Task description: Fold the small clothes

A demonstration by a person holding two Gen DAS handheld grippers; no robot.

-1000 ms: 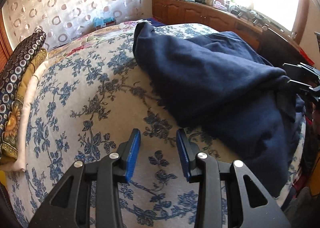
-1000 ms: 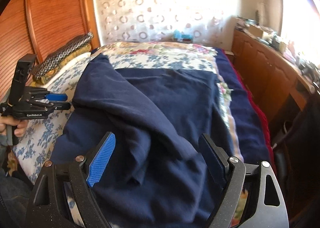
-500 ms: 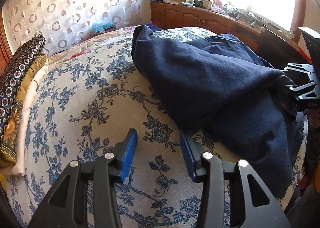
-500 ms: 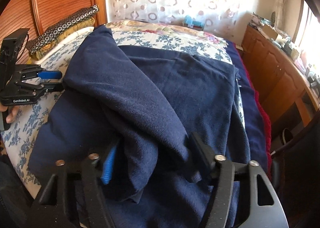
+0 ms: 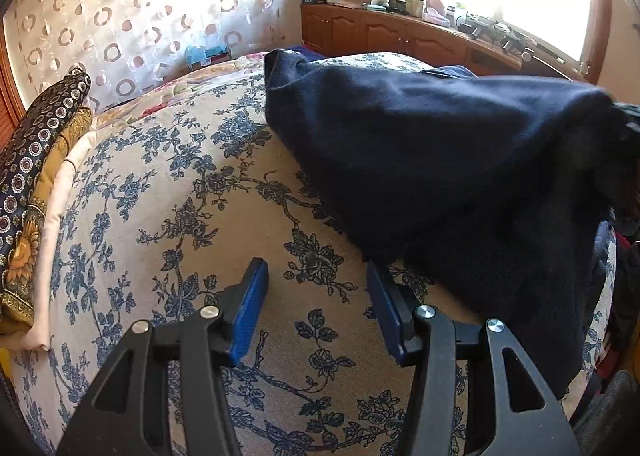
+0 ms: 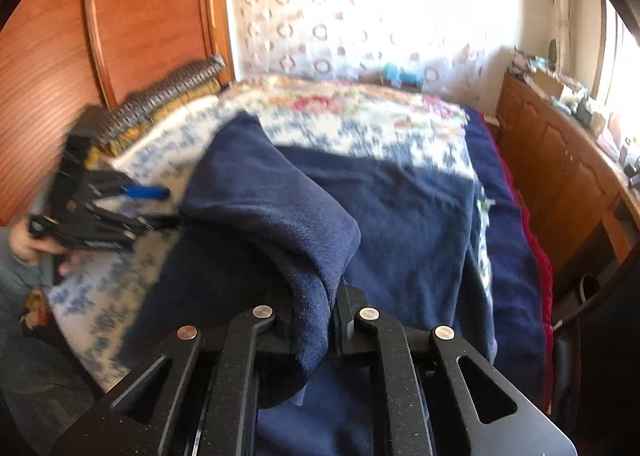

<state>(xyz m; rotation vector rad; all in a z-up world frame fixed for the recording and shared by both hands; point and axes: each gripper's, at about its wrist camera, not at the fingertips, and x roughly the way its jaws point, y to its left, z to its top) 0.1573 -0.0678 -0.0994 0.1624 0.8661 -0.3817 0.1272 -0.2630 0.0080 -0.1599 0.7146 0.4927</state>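
Right gripper (image 6: 316, 320) closing on navy fleece garment (image 6: 280, 215)

Left gripper (image 5: 316, 296), at the garment's nine o'clock, is opening, nothing between its fingers, over the floral bedspread (image 5: 160, 195).

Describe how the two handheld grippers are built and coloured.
Both are matte black plastic. The left gripper has angular linkage arms with triangular cut-outs, silver pivot pins and ribbed blue pads lining the jaws. The right gripper shares that black frame and silver pins; its pads are hidden.
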